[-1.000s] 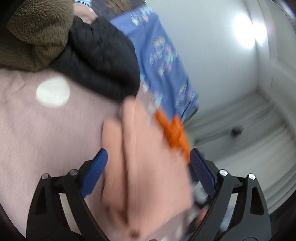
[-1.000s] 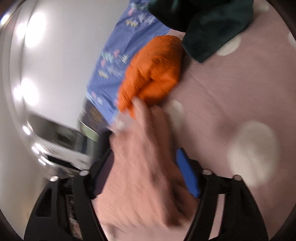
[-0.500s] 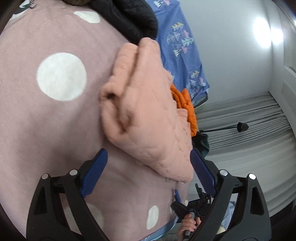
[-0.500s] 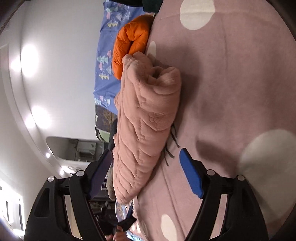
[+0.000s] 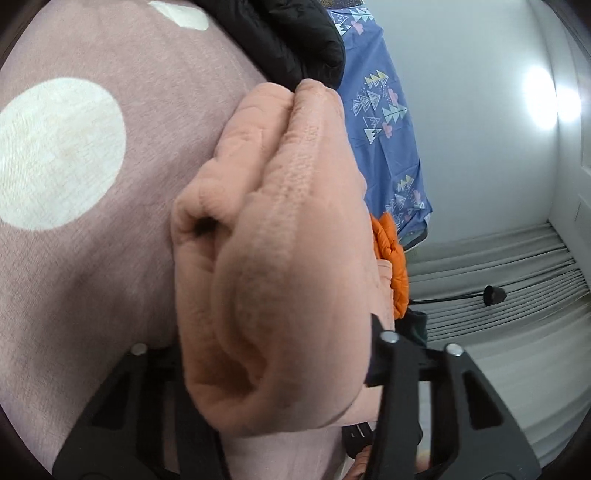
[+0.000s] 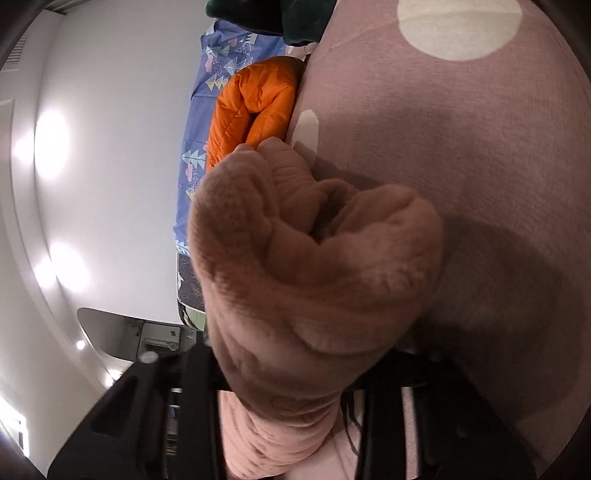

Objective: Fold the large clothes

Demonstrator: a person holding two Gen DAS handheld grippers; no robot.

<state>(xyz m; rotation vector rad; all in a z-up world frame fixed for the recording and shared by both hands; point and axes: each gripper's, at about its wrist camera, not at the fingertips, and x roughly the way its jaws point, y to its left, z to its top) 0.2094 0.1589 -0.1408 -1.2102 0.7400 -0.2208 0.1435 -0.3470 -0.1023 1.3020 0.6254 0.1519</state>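
A folded pink fleece garment (image 5: 280, 258) lies on the pink bedspread with white dots (image 5: 74, 221). In the left wrist view one end of it fills the space between my left gripper's (image 5: 275, 354) fingers, which stand wide apart around it; the fingertips are hidden by the fabric. In the right wrist view the other end of the pink garment (image 6: 314, 280) bulges between my right gripper's (image 6: 295, 354) fingers, also spread wide with tips hidden. I cannot tell whether either pair presses on the bundle.
An orange puffer jacket (image 6: 255, 110) lies just beyond the pink garment, also showing in the left wrist view (image 5: 393, 266). A black jacket (image 5: 288, 40) and a dark green garment (image 6: 273, 16) lie nearby. A blue patterned sheet (image 5: 384, 122) hangs at the bed's edge.
Both grippers have moved in onto the ends of the pink garment, which now sits between their fingers and hides the blue pads. The garment itself has stayed in place.
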